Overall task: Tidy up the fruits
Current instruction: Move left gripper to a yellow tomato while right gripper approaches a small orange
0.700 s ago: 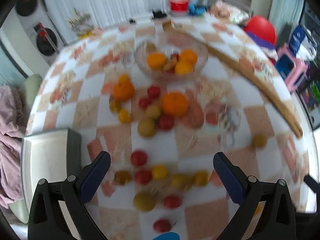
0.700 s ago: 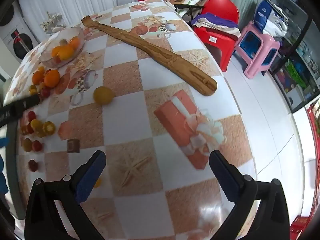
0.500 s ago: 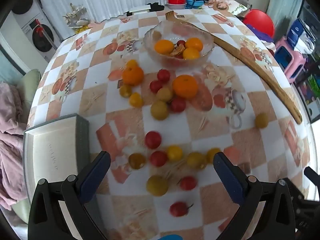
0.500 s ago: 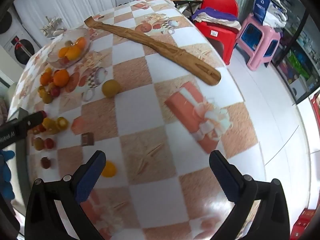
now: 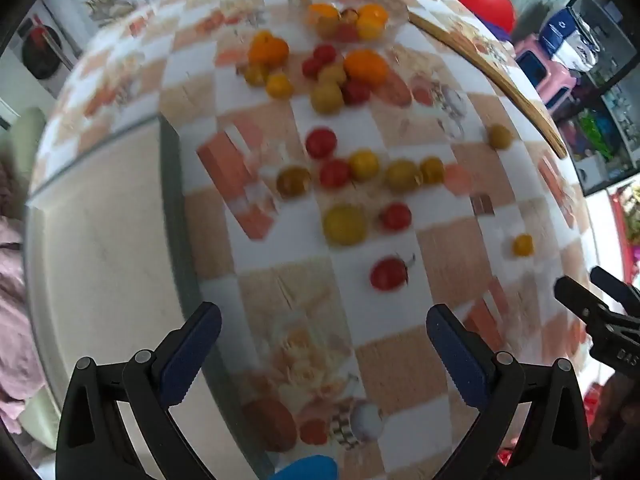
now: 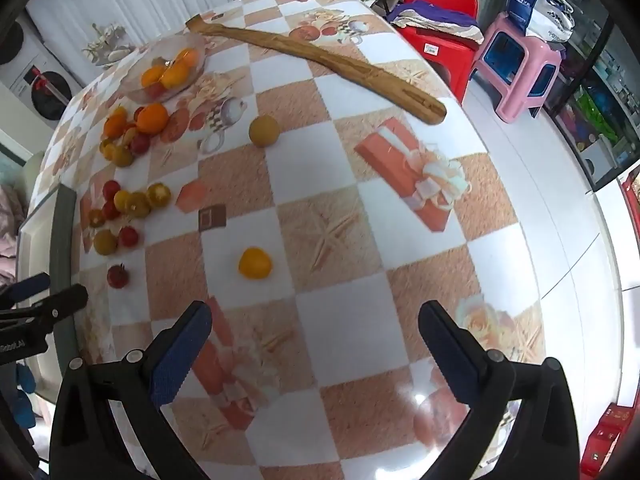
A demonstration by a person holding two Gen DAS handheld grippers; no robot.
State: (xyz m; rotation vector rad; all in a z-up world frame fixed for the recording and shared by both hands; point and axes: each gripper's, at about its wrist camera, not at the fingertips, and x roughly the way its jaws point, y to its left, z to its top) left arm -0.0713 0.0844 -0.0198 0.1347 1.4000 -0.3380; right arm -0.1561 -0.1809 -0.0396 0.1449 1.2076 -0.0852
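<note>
Left tongs (image 5: 320, 344) and right tongs (image 6: 314, 336): spread wide, empty, above table (image 6: 400, 240). Fruits (image 5: 344, 168): scattered mid-table beside tray (image 5: 100, 240); several in glass bowl (image 6: 168, 70).

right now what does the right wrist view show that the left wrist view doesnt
Only the right wrist view shows the full wooden paddle, the pink stool in full and the gift-box print on the tablecloth. Only the left wrist view shows the wide pale top of the tray. Both share the glass bowl of oranges, the scattered cherry tomatoes including the stemmed red one, and the lone yellow tomato. Both pairs of tongs, left and right, are open and empty.
</note>
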